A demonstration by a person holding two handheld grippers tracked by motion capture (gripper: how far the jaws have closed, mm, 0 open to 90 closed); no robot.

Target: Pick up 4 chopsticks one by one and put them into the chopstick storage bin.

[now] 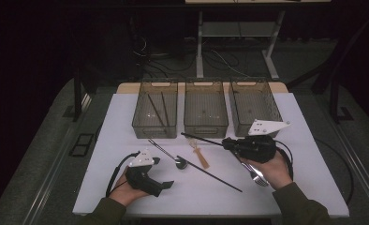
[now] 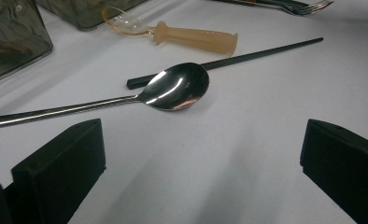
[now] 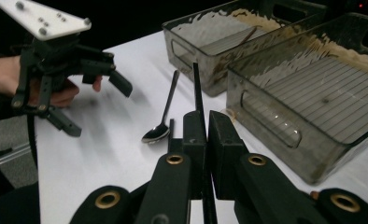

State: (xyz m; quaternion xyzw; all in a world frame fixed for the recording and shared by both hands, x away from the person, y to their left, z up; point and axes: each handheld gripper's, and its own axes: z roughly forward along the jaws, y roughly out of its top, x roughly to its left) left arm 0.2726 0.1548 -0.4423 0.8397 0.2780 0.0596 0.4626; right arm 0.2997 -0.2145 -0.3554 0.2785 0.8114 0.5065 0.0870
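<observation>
On the table (image 1: 103, 154), the right hand-held gripper (image 3: 205, 128) clamps one chopstick (image 1: 199, 138); the left hand-held gripper (image 1: 166, 184) gapes empty. Two chopsticks (image 1: 158, 108) are binned; spoon (image 2: 175, 87), fork (image 1: 255, 172) and another chopstick (image 1: 217, 177) remain.

The chopstick (image 3: 196, 88) clamped in the right gripper (image 3: 206, 135) looks like matt black plastic, smooth and square-edged; the gripper's own jaws are matt black plastic too, with brass-coloured rivets behind them. Just ahead of the left gripper (image 2: 201, 158) lies a spoon (image 2: 175, 87) of polished metal, its bowl mirror-glossy. Beyond it, a second black chopstick (image 2: 229, 60) is matt, and a small utensil (image 2: 191, 36) has a frosted, tan plastic handle with a clear glossy end. The worktop (image 2: 247, 140) is smooth, matt white. Beside the right gripper the bins (image 3: 313, 98) are smoky translucent plastic with ribbed floors
</observation>
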